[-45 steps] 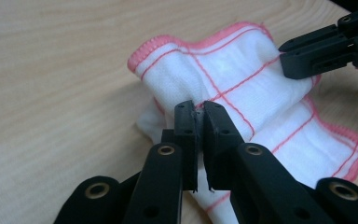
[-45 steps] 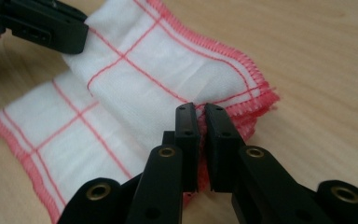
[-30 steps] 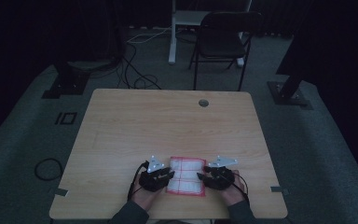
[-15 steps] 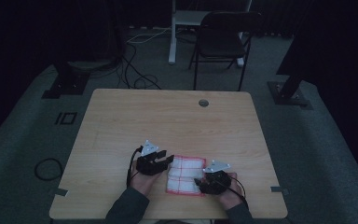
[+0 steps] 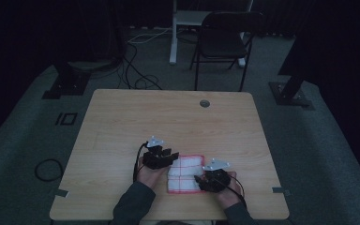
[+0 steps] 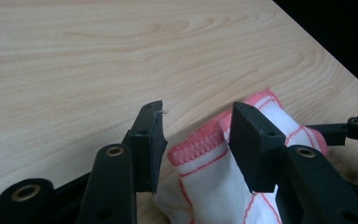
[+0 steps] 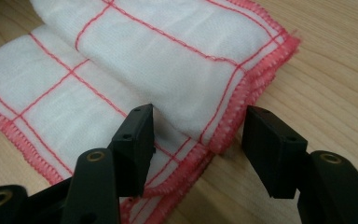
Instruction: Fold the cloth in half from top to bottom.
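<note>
High view: the folded white cloth with red grid lines lies near the table's near edge, about midway along it. My left gripper sits at the cloth's far-left corner, my right gripper at its near-right corner; the dim light hides the contact. Left gripper view: my jaws stand apart around a raised pink-hemmed corner of the cloth. Right gripper view: my jaws stand apart, straddling the cloth's stacked hems, apparently unclamped.
</note>
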A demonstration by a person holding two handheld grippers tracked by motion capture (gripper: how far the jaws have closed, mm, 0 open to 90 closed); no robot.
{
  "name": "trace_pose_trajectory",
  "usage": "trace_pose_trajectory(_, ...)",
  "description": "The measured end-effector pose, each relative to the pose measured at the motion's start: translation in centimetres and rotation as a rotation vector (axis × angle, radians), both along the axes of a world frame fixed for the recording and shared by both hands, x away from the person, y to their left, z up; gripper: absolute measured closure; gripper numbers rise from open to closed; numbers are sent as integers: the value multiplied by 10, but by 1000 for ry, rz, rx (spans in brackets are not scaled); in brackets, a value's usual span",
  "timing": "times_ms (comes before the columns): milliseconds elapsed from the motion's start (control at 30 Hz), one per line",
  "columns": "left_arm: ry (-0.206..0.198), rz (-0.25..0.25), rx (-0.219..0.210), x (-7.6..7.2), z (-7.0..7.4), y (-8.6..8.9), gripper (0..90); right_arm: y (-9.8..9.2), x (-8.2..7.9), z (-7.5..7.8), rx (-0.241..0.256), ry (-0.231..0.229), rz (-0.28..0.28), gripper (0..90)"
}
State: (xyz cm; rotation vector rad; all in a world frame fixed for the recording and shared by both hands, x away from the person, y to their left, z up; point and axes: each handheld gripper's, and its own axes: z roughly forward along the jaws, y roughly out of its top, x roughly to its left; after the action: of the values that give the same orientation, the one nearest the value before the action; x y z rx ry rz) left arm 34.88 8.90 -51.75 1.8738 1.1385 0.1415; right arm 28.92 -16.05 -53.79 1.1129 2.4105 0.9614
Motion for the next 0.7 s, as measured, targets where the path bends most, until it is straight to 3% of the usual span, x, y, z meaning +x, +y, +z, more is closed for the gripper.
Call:
trace_pose_trajectory(100, 9, 2, -2, -1, -1, 0, 562, 0, 0, 0, -2, -3, 5, 441)
trace_pose_trajectory(433, -26, -29, 10, -18, 4, -2, 807, -6, -5, 13, 31, -33, 22, 406)
trace_pose_trajectory(700, -60, -73, 11, -33, 6, -3, 831, -16, -1, 20, 48, -48, -18, 406)
